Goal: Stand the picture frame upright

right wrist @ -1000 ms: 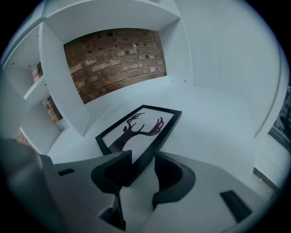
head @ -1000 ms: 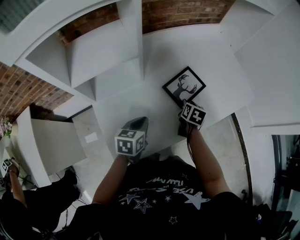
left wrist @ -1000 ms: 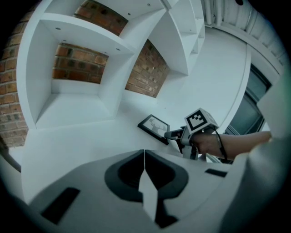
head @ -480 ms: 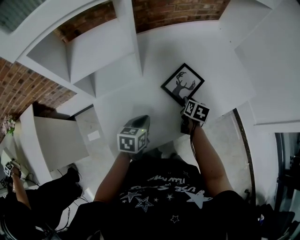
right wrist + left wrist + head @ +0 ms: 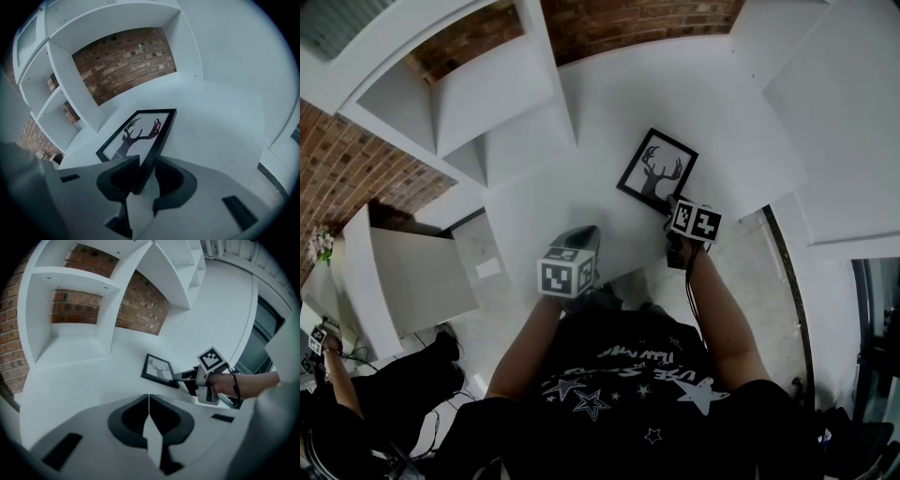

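A black picture frame (image 5: 656, 172) with a deer silhouette lies on the white shelf top (image 5: 703, 84), its near corner toward me. My right gripper (image 5: 672, 204) has that corner between its jaws, one jaw over the front glass and one behind the frame (image 5: 136, 133), and the jaws are closing. In the left gripper view the frame (image 5: 157, 369) looks slightly tipped at the right gripper (image 5: 180, 377). My left gripper (image 5: 581, 236) hovers at the shelf's front edge, left of the frame, shut and empty (image 5: 149, 399).
White shelf compartments (image 5: 459, 103) with a red brick back wall (image 5: 609, 23) rise to the left and behind the frame. A white cabinet (image 5: 403, 281) stands lower left. Another person (image 5: 337, 403) stands at the far lower left.
The frame has turned from a diamond stance to a more square-on one in the head view, and the right gripper has moved in on its near corner. The left gripper has barely moved.
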